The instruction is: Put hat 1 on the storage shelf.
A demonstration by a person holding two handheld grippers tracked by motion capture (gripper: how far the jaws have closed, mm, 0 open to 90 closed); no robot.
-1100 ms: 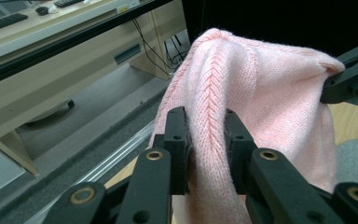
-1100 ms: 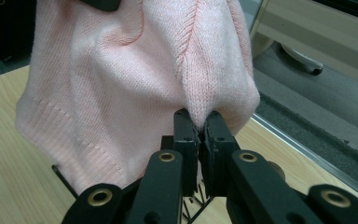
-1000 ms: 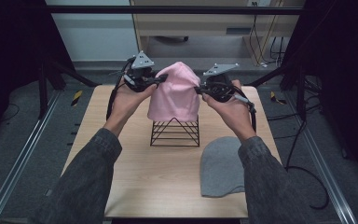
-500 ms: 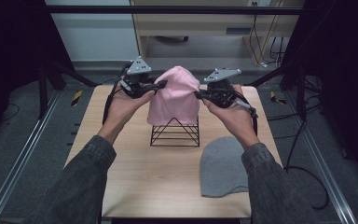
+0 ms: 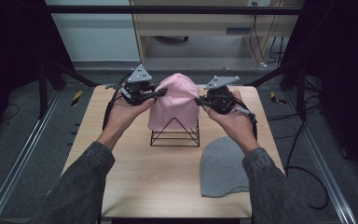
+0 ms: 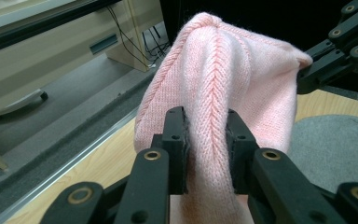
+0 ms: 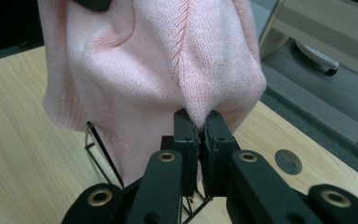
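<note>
Left hand-held gripper and right hand-held gripper are pinching the pink knitted beanie at 9 and 3 o'clock, risking tipping the black wire stand if tugged unevenly.

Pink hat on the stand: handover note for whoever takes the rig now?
Left gripper: shut on a fold of the pink hat.
Right gripper: shut on the hat's other side.
Hat hangs over the wire stand, its hem partway down the frame.
Grey hat lies flat on the table, near right.
Left, probably: seat or lift the pink hat, then release.
</note>
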